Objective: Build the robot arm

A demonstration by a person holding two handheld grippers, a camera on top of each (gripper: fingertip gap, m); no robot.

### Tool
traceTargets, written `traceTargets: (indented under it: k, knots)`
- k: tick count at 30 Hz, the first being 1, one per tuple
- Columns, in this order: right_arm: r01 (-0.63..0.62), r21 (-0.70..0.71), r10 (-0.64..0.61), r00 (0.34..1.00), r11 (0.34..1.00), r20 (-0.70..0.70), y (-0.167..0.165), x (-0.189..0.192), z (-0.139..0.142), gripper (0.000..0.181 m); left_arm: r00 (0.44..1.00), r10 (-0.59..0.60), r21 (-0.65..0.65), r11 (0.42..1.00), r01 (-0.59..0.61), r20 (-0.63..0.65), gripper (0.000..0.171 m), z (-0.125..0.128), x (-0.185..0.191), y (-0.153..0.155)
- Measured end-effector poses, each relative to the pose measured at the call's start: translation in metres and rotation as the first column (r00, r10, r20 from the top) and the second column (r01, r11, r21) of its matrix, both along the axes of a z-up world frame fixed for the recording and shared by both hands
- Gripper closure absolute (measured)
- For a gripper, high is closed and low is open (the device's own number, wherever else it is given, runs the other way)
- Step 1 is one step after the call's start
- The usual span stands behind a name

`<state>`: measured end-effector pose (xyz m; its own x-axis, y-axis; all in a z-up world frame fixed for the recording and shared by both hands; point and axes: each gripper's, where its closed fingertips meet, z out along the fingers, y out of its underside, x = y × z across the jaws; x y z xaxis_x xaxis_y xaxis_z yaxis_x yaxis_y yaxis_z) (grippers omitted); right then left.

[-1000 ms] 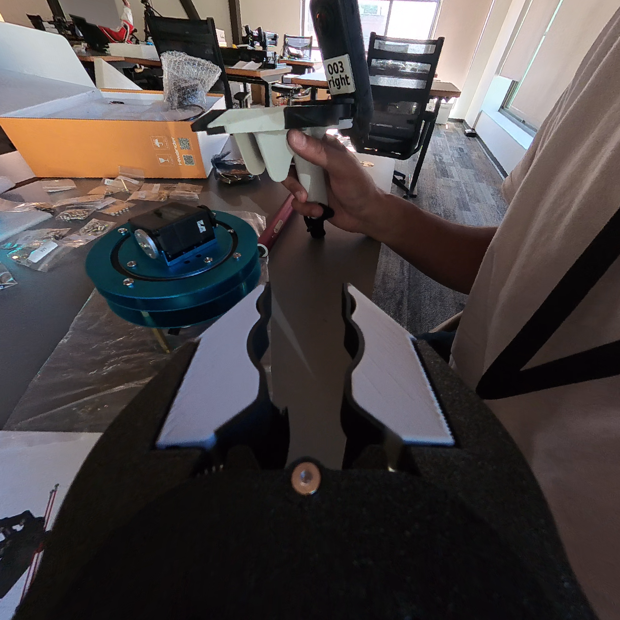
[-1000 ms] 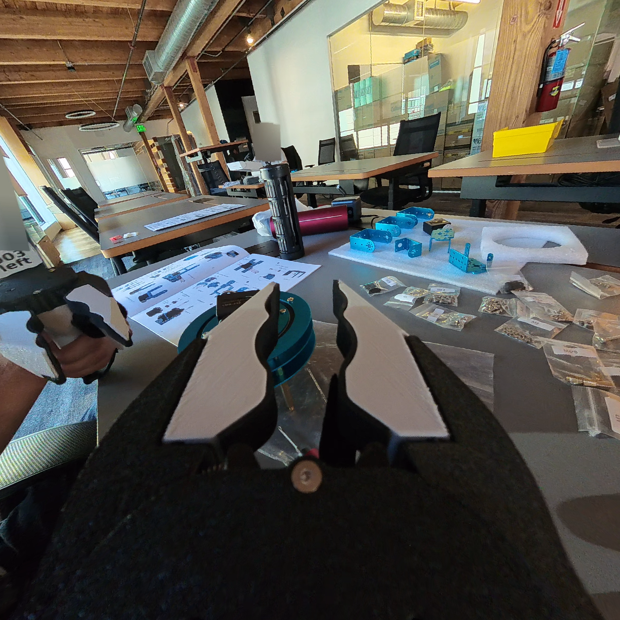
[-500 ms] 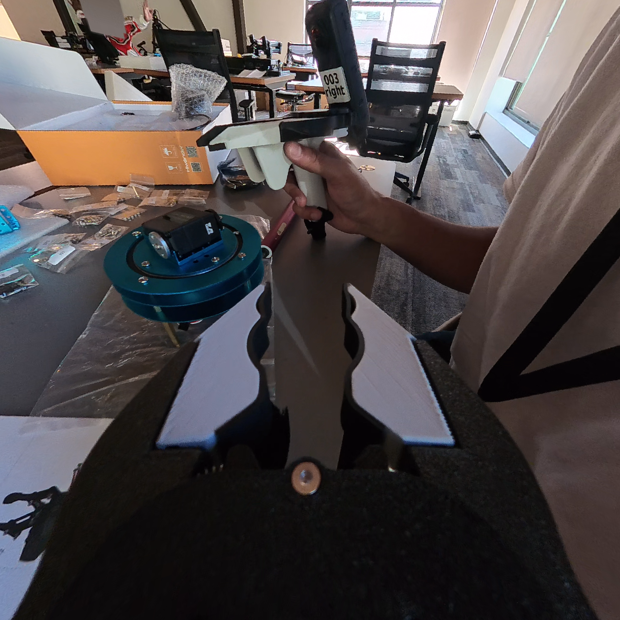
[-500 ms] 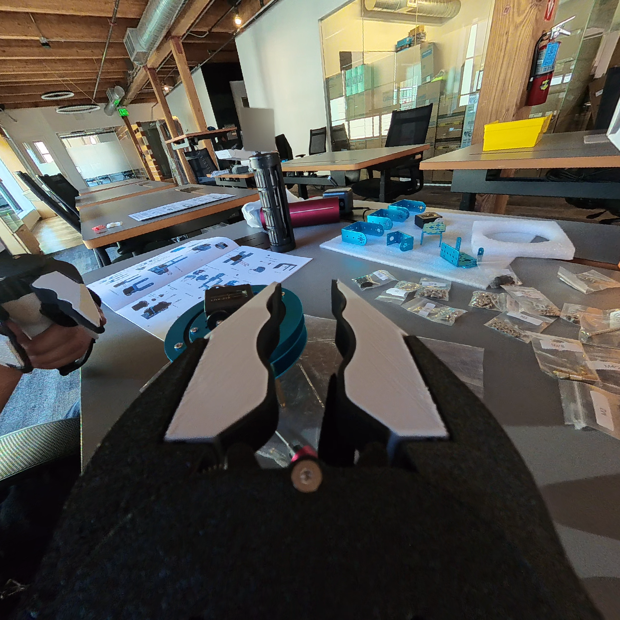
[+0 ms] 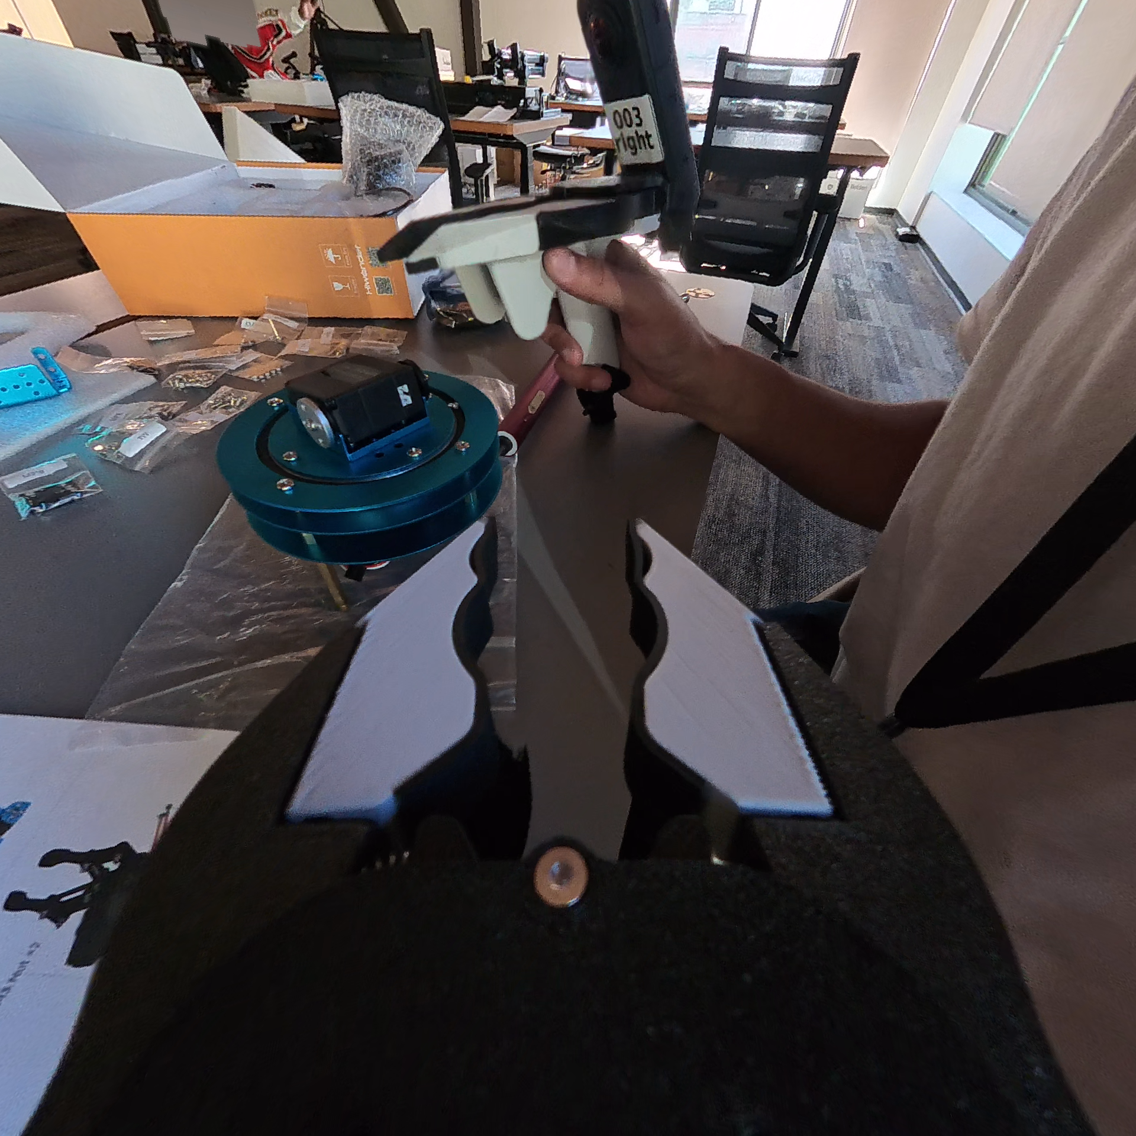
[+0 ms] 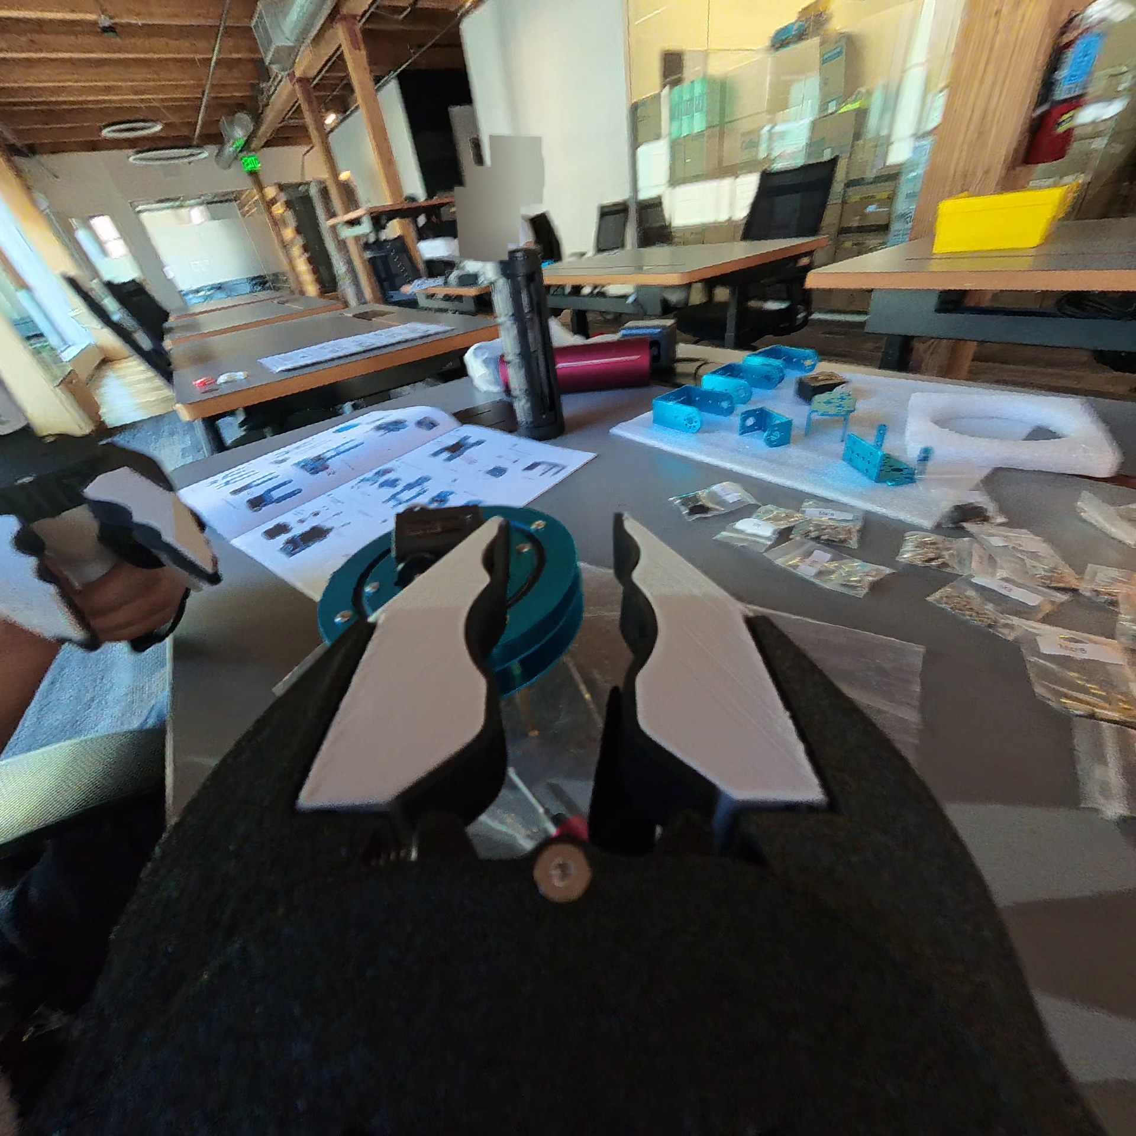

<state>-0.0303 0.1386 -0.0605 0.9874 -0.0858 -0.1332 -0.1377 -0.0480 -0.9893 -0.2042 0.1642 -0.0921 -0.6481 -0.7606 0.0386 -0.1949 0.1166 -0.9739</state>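
overhead, both the left tool (image 5: 562, 541) and right tool (image 6: 559, 541) hover released near the teal disc (image 5: 362, 485).

round base (image 5: 362, 492): glossy teal metal | sheet (image 5: 246, 615): crinkled clear plastic | table (image 5: 61, 584): smooth matt grey

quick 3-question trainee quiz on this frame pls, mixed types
1. True or false: the left tongs are shut on the teal disc base.
2. What sits on top of the disc base? A) black servo block B) yellow bin C) fire extinguisher
3. Fill in: the blue brackets lie on a white ____ sheet.

Key
1. False: both the left and right tongs are open and empty, hovering near the base.
2. A, the black servo block.
3. Foam; the foam sheet is on the table.
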Motion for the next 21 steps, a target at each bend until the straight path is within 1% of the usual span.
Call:
traceTargets:
  k: [1, 3, 4, 6, 8, 11, 14, 15, 16, 17, 19, 21]
  knots:
    - [-0.059, -0.041, 0.059, 0.998, 0.997, -0.021, 0.006, -0.009, -0.004, 0.144, 1.0, 0.007, 0.007, 1.0, -0.007, -0.005, 0.13, 0.0, 0.001, 0.001]
    - [-0.176, -0.169, 0.164, 0.983, 0.97, -0.083, 0.02, -0.031, -0.012, 0.121, 1.0, 0.023, 0.022, 0.999, -0.023, -0.008, 0.13, 0.001, 0.001, 0.004]
    - [-0.208, -0.232, 0.195, 0.978, 0.95, -0.077, 0.027, -0.04, -0.014, 0.12, 1.0, 0.03, 0.025, 0.999, -0.03, -0.004, 0.13, 0.003, 0.001, 0.005]
    - [-0.205, -0.341, 0.209, 0.978, 0.918, -0.025, 0.04, -0.049, -0.013, 0.127, 0.999, 0.038, 0.019, 0.999, -0.038, 0.0, 0.131, 0.007, 0.001, 0.006]
    - [-0.246, -0.474, 0.257, 0.966, 0.845, -0.042, 0.048, -0.057, -0.02, 0.121, 0.999, 0.051, 0.006, 0.999, -0.051, -0.002, 0.13, 0.01, 0.001, 0.007]
    - [-0.259, -0.662, 0.288, 0.955, 0.704, -0.067, 0.053, -0.056, -0.034, 0.119, 0.998, 0.061, 0.0, 0.998, -0.061, -0.015, 0.131, 0.01, 0.001, 0.007]
    - [-0.251, -0.772, 0.331, 0.942, 0.584, -0.056, 0.056, -0.058, -0.042, 0.125, 0.996, 0.08, 0.014, 0.997, -0.08, -0.035, 0.131, 0.006, 0.002, 0.009]
    - [-0.251, -0.799, 0.351, 0.935, 0.547, -0.053, 0.056, -0.06, -0.045, 0.131, 0.995, 0.088, 0.02, 0.996, -0.087, -0.044, 0.131, 0.005, 0.002, 0.01]
    - [-0.238, -0.825, 0.36, 0.932, 0.512, -0.045, 0.056, -0.061, -0.049, 0.133, 0.994, 0.097, 0.027, 0.995, -0.096, -0.052, 0.131, 0.003, 0.004, 0.011]
    - [-0.209, -0.839, 0.362, 0.932, 0.502, -0.016, 0.056, -0.058, -0.049, 0.137, 0.992, 0.108, 0.032, 0.994, -0.107, -0.061, 0.131, 0.002, 0.006, 0.013]
    - [-0.196, -0.856, 0.359, 0.933, 0.479, -0.013, 0.055, -0.056, -0.048, 0.138, 0.987, 0.137, 0.041, 0.99, -0.134, -0.084, 0.131, -0.002, 0.012, 0.017]
    - [-0.19, -0.83, 0.349, 0.937, 0.525, 0.006, 0.059, -0.054, -0.041, 0.138, 0.979, 0.173, 0.043, 0.985, -0.169, -0.105, 0.131, -0.005, 0.02, 0.021]
